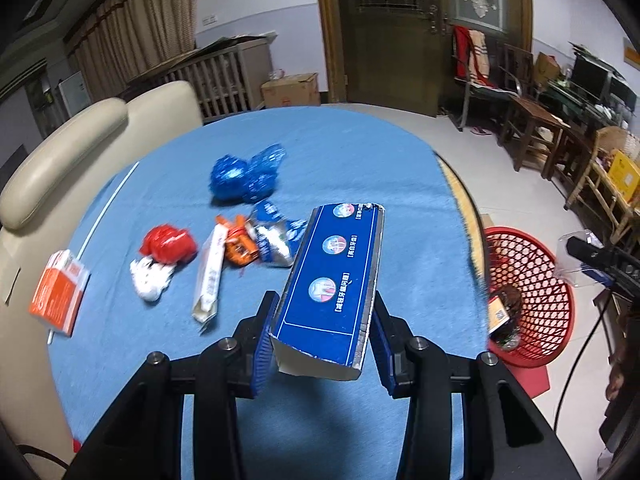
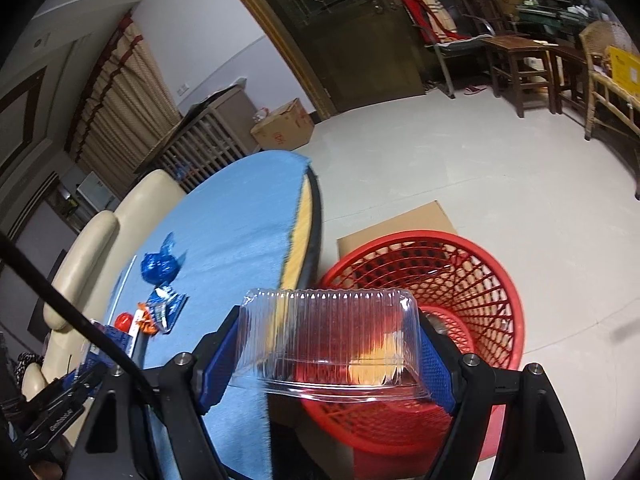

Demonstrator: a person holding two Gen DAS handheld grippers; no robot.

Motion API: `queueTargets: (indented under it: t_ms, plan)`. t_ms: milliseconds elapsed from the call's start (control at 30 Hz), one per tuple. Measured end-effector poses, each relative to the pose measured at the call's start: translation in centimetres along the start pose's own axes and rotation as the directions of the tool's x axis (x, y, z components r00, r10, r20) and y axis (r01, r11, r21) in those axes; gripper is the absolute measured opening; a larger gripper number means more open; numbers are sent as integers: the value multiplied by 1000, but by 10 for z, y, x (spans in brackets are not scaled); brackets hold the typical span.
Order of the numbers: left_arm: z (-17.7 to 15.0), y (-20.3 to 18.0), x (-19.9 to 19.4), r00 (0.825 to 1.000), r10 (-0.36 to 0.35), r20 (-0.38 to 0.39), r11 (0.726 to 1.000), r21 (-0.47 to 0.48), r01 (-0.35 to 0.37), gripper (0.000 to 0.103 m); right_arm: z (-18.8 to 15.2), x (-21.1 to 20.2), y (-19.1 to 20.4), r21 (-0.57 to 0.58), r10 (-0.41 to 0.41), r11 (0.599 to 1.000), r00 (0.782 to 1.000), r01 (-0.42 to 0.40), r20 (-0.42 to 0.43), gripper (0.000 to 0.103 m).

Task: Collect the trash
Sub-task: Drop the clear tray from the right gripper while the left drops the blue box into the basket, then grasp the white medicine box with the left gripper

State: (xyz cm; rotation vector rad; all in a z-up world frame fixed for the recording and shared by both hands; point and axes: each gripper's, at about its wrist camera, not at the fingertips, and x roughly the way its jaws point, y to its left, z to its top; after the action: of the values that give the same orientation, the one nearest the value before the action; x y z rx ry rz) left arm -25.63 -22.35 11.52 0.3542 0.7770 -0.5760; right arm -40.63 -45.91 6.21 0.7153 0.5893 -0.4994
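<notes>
My left gripper (image 1: 324,312) is shut on a long blue toothpaste box (image 1: 334,280), held above the blue tablecloth (image 1: 360,152). On the cloth lie a crumpled blue wrapper (image 1: 244,176), a red and white wad (image 1: 164,256), a white tube box (image 1: 210,276), orange and silver wrappers (image 1: 260,240) and an orange carton (image 1: 60,292). My right gripper (image 2: 328,332) is shut on a clear plastic clamshell container (image 2: 332,336), held over the near rim of the red mesh basket (image 2: 472,280), which stands on the floor beside the table. Some trash lies in the red mesh basket (image 1: 532,296).
A cream chair (image 1: 60,168) stands against the table's left side. Flat cardboard (image 2: 400,220) lies under the basket. Wooden chairs and stools (image 1: 536,128) line the right wall, with a cardboard box (image 1: 290,90) by the door. A black cable (image 2: 72,312) crosses the right wrist view.
</notes>
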Motion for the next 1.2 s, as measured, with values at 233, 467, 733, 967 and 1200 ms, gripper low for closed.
queueTargets:
  t_ms: [233, 467, 733, 967, 1200]
  plan:
    - [17, -34, 2, 998, -57, 14, 997, 51, 57, 45, 4, 16, -22, 29, -47, 998, 998, 48, -39, 83]
    - [28, -74, 9, 993, -120, 3, 987, 109, 119, 45, 4, 28, -46, 76, -85, 993, 992, 92, -94, 97]
    - [36, -127, 18, 976, -213, -32, 960, 181, 216, 45, 17, 2, -74, 137, -87, 986, 996, 90, -33, 98]
    - [38, -172, 29, 952, -293, -85, 924, 231, 305, 47, 23, -22, -97, 202, -95, 975, 995, 90, 17, 98]
    - [43, -181, 39, 940, -322, -113, 912, 229, 340, 80, 26, -39, -110, 240, -105, 966, 994, 93, 36, 98]
